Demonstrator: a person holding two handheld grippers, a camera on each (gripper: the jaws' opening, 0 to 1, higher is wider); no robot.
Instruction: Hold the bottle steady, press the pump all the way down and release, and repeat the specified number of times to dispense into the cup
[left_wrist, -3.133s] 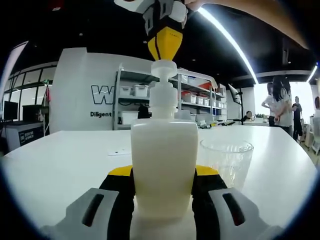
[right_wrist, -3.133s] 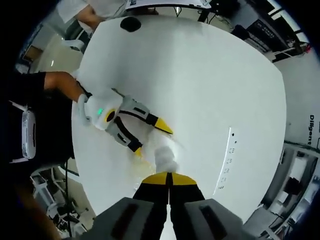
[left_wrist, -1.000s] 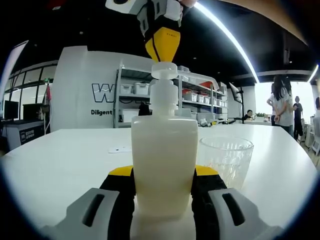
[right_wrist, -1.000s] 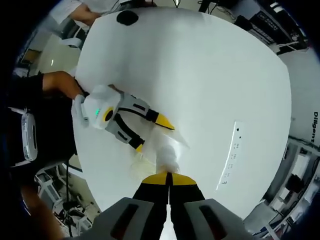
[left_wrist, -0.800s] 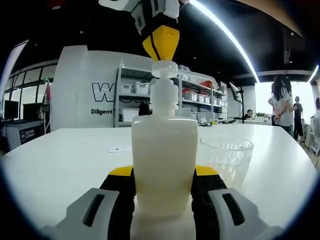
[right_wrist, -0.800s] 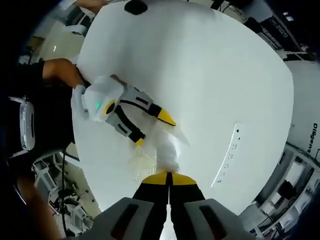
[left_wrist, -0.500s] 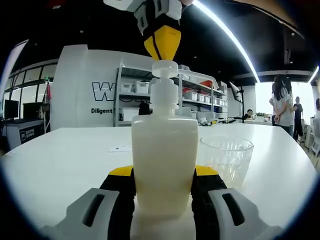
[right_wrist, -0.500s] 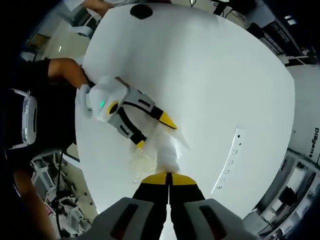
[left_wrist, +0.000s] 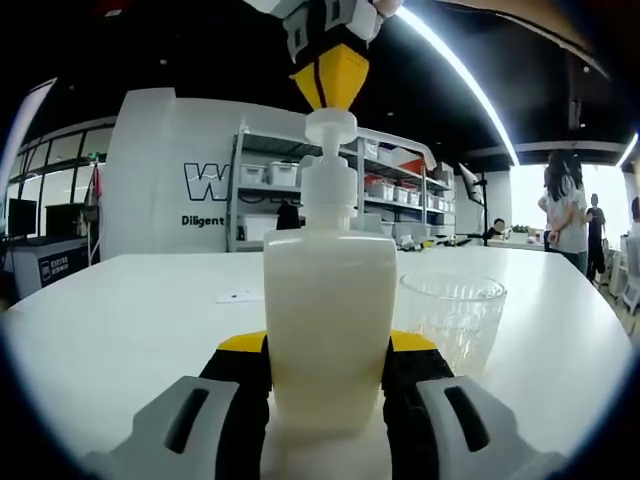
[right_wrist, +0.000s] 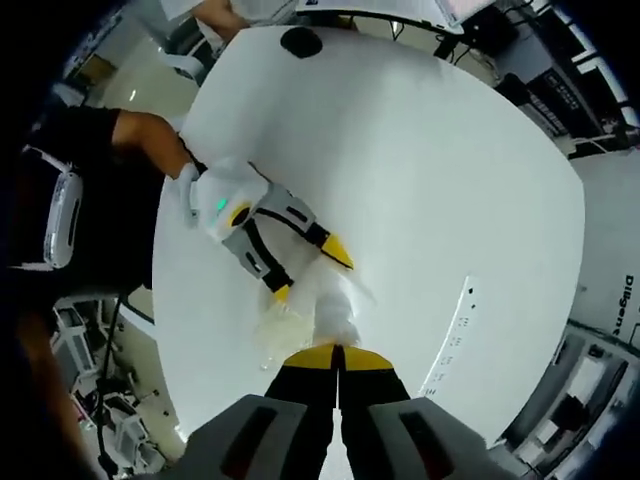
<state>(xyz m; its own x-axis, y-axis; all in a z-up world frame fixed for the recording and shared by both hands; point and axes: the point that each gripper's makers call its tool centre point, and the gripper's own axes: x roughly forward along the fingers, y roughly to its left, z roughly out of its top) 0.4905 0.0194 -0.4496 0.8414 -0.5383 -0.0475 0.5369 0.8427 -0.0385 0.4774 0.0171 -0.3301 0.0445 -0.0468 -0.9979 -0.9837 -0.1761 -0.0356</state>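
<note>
Since the earlier frame the pump head (left_wrist: 329, 124) has risen a little, with the right tongs (left_wrist: 331, 85) riding up on it, tips pressed together and holding nothing, resting on its top. Between the left tongs (left_wrist: 327, 375) stands the bottle (left_wrist: 329, 330), both jaws clamped against its lower body on the counter (left_wrist: 120, 310). Just right of those tongs stands the cup (left_wrist: 452, 320), clear and ribbed, probably glass and breakable. I judge the bottle to be stiff plastic, smooth and fairly full, so weighty enough but liable to slip; low on the body is the place to hold. Whether the spout reaches over the cup is hard to tell
</note>
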